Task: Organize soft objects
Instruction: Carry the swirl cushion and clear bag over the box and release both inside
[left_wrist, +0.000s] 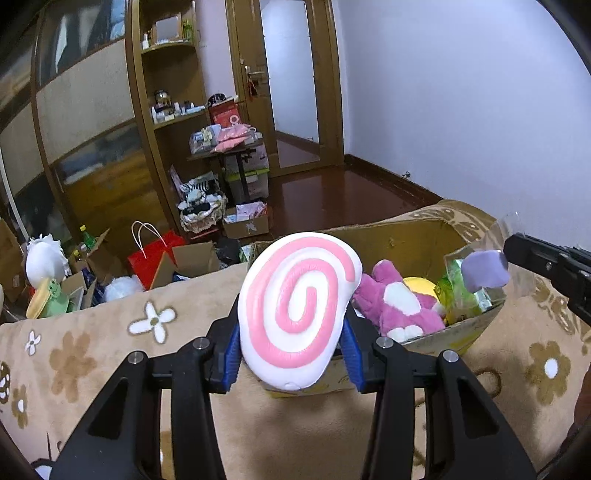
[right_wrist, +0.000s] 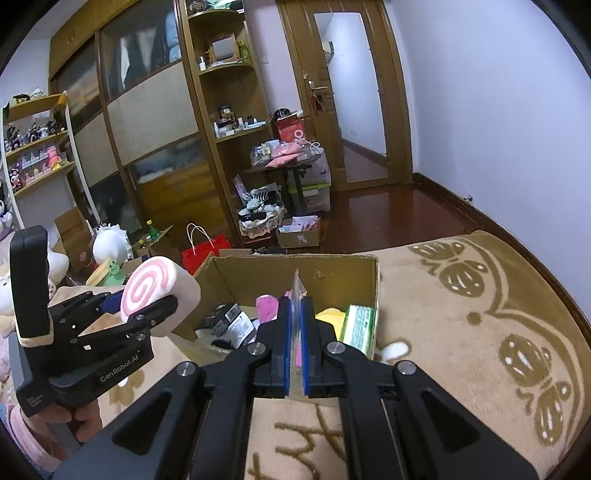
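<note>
My left gripper (left_wrist: 291, 332) is shut on a white soft toy with a pink swirl (left_wrist: 299, 310), held up in front of the cardboard box (left_wrist: 388, 229). In the right wrist view the same swirl toy (right_wrist: 147, 291) sits in the left gripper (right_wrist: 144, 314), left of the box (right_wrist: 295, 269). My right gripper (right_wrist: 294, 325) is shut on a clear plastic bag (right_wrist: 295, 295) above the box. The left wrist view shows that bag with a purple soft piece (left_wrist: 484, 271) hanging from the right gripper (left_wrist: 517, 251). A pink plush (left_wrist: 391, 302), a yellow toy (left_wrist: 421, 286) and a green packet (left_wrist: 461, 291) lie in the box.
The box stands on a beige flowered blanket (left_wrist: 110, 354). Beyond its edge the floor holds a red paper bag (left_wrist: 155, 258), open cartons (left_wrist: 192, 262) and a white plush (left_wrist: 44, 262). A wardrobe (right_wrist: 147, 122) and a door (right_wrist: 347, 92) stand behind. A hand (right_wrist: 85, 417) holds the left gripper.
</note>
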